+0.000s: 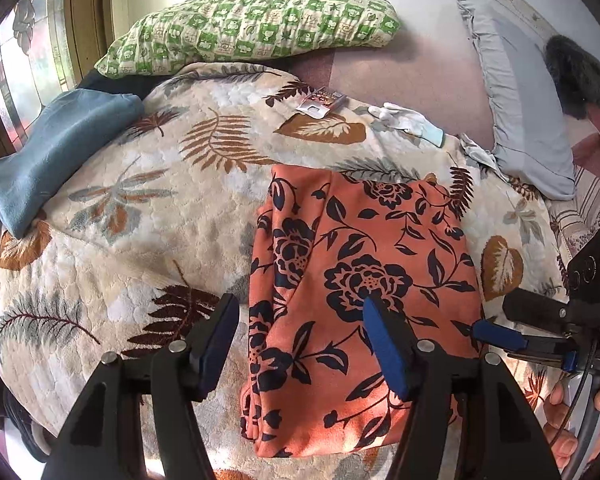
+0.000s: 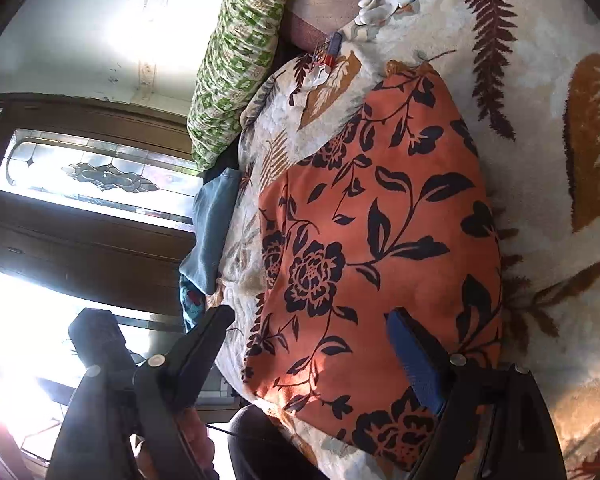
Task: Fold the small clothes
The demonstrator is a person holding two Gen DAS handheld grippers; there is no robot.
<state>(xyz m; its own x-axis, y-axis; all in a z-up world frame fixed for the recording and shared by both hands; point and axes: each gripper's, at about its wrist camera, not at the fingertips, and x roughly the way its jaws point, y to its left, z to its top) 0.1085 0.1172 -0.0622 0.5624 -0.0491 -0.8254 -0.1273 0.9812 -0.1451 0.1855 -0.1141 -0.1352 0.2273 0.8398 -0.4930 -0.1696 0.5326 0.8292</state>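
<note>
The orange cloth (image 1: 364, 280) with dark flowers lies flat on the leafy blanket (image 1: 140, 208). It looks partly folded, with a doubled strip down its left side. Its long way runs from 6 o'clock up to 12 o'clock in the left wrist view, away from the person.

The left gripper (image 1: 300, 344) hangs just above the near end of the cloth. Its two fingers are wide apart and hold nothing. One finger is over the blanket at about 7 o'clock and the other is over the cloth at about 5 o'clock. So the cloth's left edge lies right between them.

The right gripper (image 1: 496, 334) comes in from 3 o'clock, low by the cloth's right edge. In its own view its fingers are also wide apart and empty, and the cloth (image 2: 380, 240) fills the middle, straight ahead toward 12 o'clock.

Both grippers are near the same short end. I think the next fold would take that near end up toward the far end, with one gripper on each corner.

Farther out, a green pillow (image 1: 252, 24) sits at 12 o'clock. A blue cloth (image 1: 60, 152) lies at 9 o'clock. A white glove (image 1: 408, 118) and a small packet (image 1: 320, 102) lie past the far end of the cloth. A grey pillow (image 1: 528, 120) is at 2 o'clock.
</note>
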